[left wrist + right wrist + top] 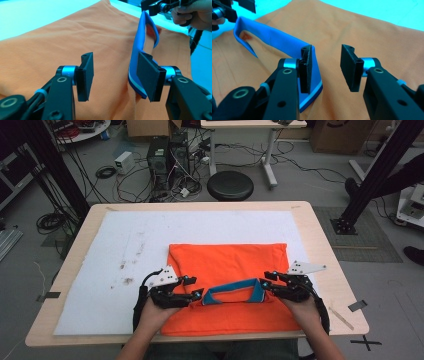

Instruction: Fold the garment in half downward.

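A matt orange knitted cloth garment (227, 270) with a smoother, ribbed blue collar (235, 291) lies on a white, stained paper-like sheet (125, 255). Beneath is a pale wood surface (320, 240). Both grippers' jaws are matt black plastic with dull, rubbery pads.

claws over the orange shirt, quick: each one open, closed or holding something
Left claw: open, gripping nothing; the orange shirt's blue ribbed collar band lies against one pad.
Right claw: open, gripping nothing.
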Tool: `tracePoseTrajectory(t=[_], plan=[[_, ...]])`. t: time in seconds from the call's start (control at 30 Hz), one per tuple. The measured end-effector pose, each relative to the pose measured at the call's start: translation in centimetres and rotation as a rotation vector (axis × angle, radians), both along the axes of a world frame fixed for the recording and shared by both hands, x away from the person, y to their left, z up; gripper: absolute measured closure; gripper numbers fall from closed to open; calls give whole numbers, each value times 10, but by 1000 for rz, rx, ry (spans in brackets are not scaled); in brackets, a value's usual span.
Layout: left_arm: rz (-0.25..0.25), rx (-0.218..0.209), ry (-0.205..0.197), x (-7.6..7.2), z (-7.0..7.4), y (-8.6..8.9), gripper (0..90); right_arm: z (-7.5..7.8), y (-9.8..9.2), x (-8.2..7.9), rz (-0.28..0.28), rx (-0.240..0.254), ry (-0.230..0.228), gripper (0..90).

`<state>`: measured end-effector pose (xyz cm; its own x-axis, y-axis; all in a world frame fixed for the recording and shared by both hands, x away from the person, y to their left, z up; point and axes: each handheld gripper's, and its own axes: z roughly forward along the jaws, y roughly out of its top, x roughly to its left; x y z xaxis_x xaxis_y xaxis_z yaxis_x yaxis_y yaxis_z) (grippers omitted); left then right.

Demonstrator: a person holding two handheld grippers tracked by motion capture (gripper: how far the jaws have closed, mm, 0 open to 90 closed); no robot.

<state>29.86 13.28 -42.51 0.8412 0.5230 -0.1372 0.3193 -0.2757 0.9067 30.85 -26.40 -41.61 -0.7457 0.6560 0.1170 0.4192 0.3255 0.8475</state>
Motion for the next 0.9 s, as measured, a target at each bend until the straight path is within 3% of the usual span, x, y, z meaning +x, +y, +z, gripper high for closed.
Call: tracePoseTrajectory(t=[0.17,0.27,0.4,0.53,0.63,0.77,0.9], plan=[[42,14,1,11,1,-1,479,2,-5,12,-55,8,-3,631],[60,17,22,20,-1,-2,475,-1,-7,27,-75,-2,11,631],[51,49,50,28,-8,-12,470,-10,-3,44,-79,-47,66,618],[28,75,65,27,-14,-21,468,-17,6,50,-58,-85,89,615],[5,85,74,19,-19,-24,468,-19,10,44,-30,-101,92,616],[-32,79,93,4,-20,-20,468,-17,8,22,10,-80,72,616],[-31,74,65,-8,-14,-10,467,-14,1,-3,25,-83,56,616]])
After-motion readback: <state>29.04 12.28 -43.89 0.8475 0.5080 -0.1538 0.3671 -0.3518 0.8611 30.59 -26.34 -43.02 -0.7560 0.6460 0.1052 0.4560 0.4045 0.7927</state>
